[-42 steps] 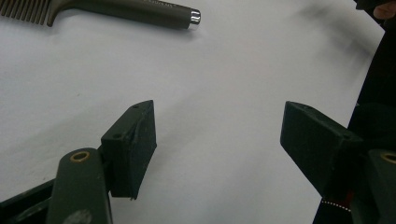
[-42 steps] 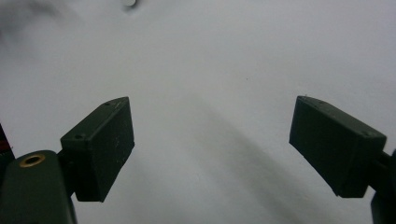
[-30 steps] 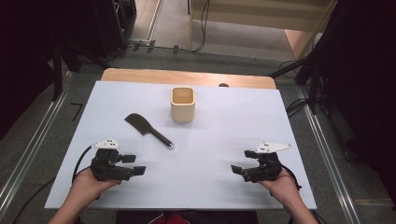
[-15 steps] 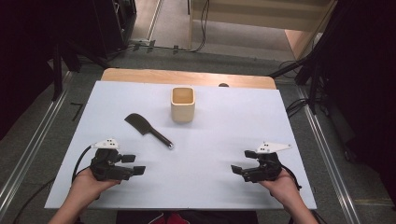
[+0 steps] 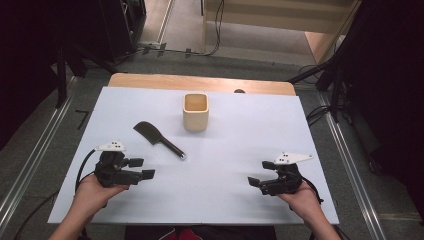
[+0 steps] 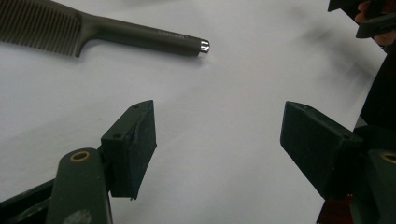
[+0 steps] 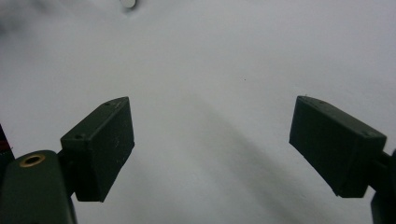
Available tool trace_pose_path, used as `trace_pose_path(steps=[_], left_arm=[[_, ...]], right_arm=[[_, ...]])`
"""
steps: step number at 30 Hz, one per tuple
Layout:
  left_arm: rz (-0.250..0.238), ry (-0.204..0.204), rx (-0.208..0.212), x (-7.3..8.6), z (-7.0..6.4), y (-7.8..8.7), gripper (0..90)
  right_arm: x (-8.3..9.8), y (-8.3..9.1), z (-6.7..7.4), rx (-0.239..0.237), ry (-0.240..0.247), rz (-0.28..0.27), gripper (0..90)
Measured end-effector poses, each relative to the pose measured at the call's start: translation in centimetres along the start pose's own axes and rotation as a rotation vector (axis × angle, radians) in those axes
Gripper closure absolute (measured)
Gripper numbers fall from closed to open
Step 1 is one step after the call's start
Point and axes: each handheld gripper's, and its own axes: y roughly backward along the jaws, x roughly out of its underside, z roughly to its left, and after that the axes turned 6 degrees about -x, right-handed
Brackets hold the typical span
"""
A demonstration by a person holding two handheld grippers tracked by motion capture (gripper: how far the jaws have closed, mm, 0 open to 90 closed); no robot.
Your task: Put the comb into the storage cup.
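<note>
A flat dark comb (image 5: 157,139) lies left of the wooden cup (image 5: 195,112), nearer the empty, wide-jawed left gripper (image 5: 146,168) than the equally wide right gripper (image 5: 260,173); a shallow pinch could skid it away.

High view: fixed overhead at near edge, looks fwd/down on whole tabletop (image 5: 225,125). Left gripper view: close, low over sheet, faces comb (image 6: 102,29); shared w/ high view (image 5: 159,140). Right gripper view: close, low, faces bare sheet.
</note>
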Motion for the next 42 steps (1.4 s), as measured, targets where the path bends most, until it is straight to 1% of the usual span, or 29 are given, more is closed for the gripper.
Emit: trace_pose_path(steps=[2, 4, 6, 8, 10, 12, 14, 18, 21, 24, 25, 30, 31, 36, 40, 42], left_arm=[[-0.004, -0.002, -0.007, -0.4, 0.0, -0.1, 27.5], [-0.009, -0.013, -0.006, -0.7, 0.0, -0.3, 25.9], [-0.004, -0.018, -0.011, -1.1, -0.1, -0.5, 25.9], [0.004, -0.006, 0.003, -1.5, -0.1, -0.7, 25.9], [0.008, -0.007, 0.007, -1.9, 0.0, -0.8, 26.0], [0.011, -0.010, 0.013, -2.1, 0.0, -0.9, 26.3], [0.011, -0.017, 0.021, -2.6, -0.1, -1.2, 26.4], [0.012, -0.018, 0.028, -3.2, -0.1, -1.6, 26.4], [0.007, -0.027, 0.028, -3.6, -0.2, -1.8, 26.4], [0.005, -0.024, 0.030, -3.8, -0.2, -1.9, 26.4], [0.006, -0.014, 0.039, -4.0, -0.3, -2.1, 26.4], [0.006, -0.002, 0.038, -4.3, -0.3, -2.5, 26.4], [0.007, -0.001, 0.033, -4.5, -0.3, -2.6, 26.4], [0.017, 0.010, 0.032, -5.2, -0.2, -3.1, 26.3], [0.020, 0.011, 0.041, -5.6, -0.1, -3.3, 26.6], [0.016, 0.005, 0.045, -5.9, -0.1, -3.5, 27.3]], right_arm=[[0.0, 0.0, 0.0, -0.001, 0.001, -0.002, 12.3], [0.0, 0.0, 0.0, -0.002, 0.000, -0.003, 12.3], [0.0, 0.0, 0.1, -0.002, 0.000, -0.003, 12.3], [0.0, 0.0, 0.1, -0.002, 0.000, -0.004, 12.3], [0.0, 0.0, 0.0, -0.002, 0.000, -0.005, 12.3], [0.0, 0.0, 0.0, -0.003, 0.001, -0.004, 12.3], [0.0, 0.1, 0.0, -0.004, 0.001, -0.004, 12.3], [0.1, 0.1, 0.0, -0.003, 0.002, -0.003, 12.3], [0.1, 0.1, 0.0, -0.003, 0.003, -0.004, 12.3], [0.1, 0.1, 0.0, -0.002, 0.004, -0.004, 12.3], [0.1, 0.1, 0.0, -0.001, -0.002, -0.006, 12.3], [0.1, 0.1, 0.0, -0.001, -0.001, -0.005, 12.3], [0.1, 0.1, 0.0, 0.000, 0.001, -0.006, 12.3], [0.2, 0.2, 0.0, 0.001, -0.004, -0.008, 12.4], [0.2, 0.3, 0.0, 0.004, -0.003, -0.008, 12.3], [0.2, 0.3, 0.0, 0.004, -0.002, -0.009, 12.3]])
